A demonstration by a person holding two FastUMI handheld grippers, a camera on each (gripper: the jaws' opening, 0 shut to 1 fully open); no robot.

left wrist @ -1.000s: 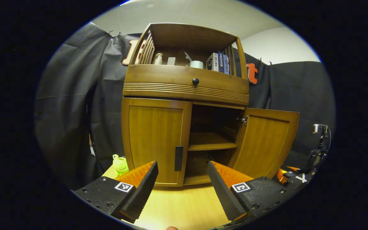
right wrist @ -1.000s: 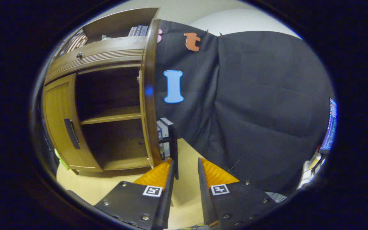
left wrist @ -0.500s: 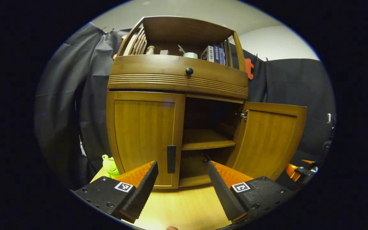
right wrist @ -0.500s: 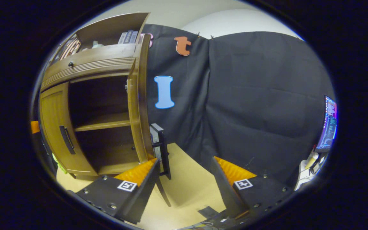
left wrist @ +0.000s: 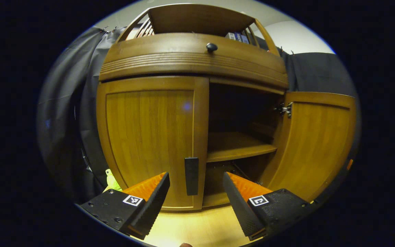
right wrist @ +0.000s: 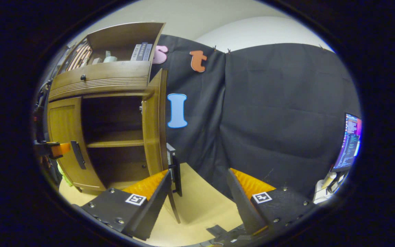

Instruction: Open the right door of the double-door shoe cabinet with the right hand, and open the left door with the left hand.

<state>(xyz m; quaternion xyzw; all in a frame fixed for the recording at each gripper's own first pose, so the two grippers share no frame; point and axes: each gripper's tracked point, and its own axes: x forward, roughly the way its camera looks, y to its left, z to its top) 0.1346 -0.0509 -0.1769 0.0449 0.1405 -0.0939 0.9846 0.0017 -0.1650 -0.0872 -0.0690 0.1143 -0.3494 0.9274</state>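
Observation:
The brown wooden shoe cabinet [left wrist: 190,58] fills the left gripper view. Its left door [left wrist: 149,137] is closed, with a black handle [left wrist: 191,171] on its inner edge. Its right door [left wrist: 317,137] stands swung wide open, baring the dark inside and a shelf [left wrist: 238,151]. My left gripper [left wrist: 195,183] is open, its fingers either side of that handle and a little short of it. In the right gripper view the open right door [right wrist: 156,120] shows edge-on with its black handle [right wrist: 173,164]. My right gripper [right wrist: 199,181] is open, drawn back from that handle, holding nothing. The left gripper's orange finger [right wrist: 58,149] shows by the left door's handle [right wrist: 78,154].
The cabinet stands on a light wooden floor [right wrist: 197,206]. A green plush toy [left wrist: 111,180] lies at the cabinet's left foot. Books [right wrist: 141,51] and small items sit on the top shelf above a drawer with a black knob [left wrist: 212,47]. A lit monitor [right wrist: 350,140] stands far right.
My left gripper has moved closer to the left door, so its handle now sits between the fingers. My right gripper opened, let go of the right door's handle and drew back.

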